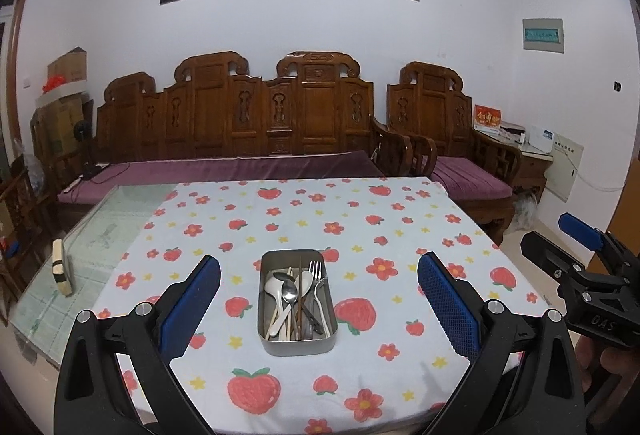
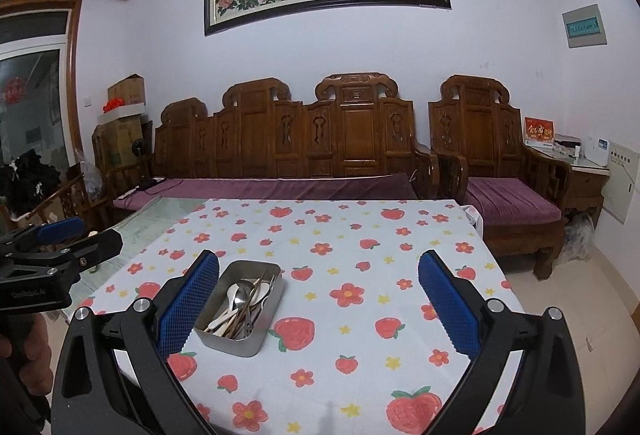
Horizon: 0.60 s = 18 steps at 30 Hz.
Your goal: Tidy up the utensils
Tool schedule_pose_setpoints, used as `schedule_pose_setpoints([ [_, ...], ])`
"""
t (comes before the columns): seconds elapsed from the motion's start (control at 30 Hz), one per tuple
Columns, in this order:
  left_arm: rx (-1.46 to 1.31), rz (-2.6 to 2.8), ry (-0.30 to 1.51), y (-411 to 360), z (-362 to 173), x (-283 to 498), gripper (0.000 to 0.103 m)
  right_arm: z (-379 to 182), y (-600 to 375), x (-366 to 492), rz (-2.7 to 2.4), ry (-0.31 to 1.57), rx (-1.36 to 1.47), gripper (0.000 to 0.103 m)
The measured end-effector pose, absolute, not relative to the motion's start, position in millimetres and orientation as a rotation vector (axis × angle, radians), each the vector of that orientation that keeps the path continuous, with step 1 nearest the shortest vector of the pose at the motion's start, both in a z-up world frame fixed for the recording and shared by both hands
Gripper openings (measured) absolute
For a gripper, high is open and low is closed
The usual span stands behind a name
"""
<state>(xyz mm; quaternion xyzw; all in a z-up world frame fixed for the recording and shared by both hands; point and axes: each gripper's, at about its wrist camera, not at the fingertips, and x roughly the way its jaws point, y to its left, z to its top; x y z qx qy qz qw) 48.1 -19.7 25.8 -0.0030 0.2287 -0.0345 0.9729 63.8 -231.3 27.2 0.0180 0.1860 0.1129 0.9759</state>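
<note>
A rectangular metal tin (image 1: pixel 298 347) stands on the strawberry-print tablecloth (image 1: pixel 360 219). Inside lie white spoons (image 1: pixel 274 287), a metal spoon (image 1: pixel 289 293), a fork (image 1: pixel 316 275) and brown chopsticks, all mixed lengthwise. My left gripper (image 1: pixel 319 261) is open above the near table edge, its blue pads (image 1: pixel 192 299) either side of the tin and well apart from it. In the right wrist view the tin (image 2: pixel 232 345) sits just right of the left pad (image 2: pixel 188 303). My right gripper (image 2: pixel 320 261) is open and holds nothing. Each gripper shows in the other's view: right gripper (image 1: pixel 546 231), left gripper (image 2: pixel 98 231).
The cloth leaves a strip of glass tabletop (image 1: pixel 100 235) bare on the left, where a small pale block (image 1: pixel 62 271) stands near the edge. A carved wooden sofa (image 1: pixel 240 123) with purple cushions runs behind the table, an armchair (image 1: pixel 440 115) to its right.
</note>
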Motion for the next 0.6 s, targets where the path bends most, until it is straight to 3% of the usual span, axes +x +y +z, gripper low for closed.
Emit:
schedule_pose_setpoints([
  [0.6, -0.007, -0.063, 0.471, -18.1, 21.8, 49.0, 0.095, 29.1, -231.2, 62.2, 0.223, 0.372, 0.033, 0.100],
])
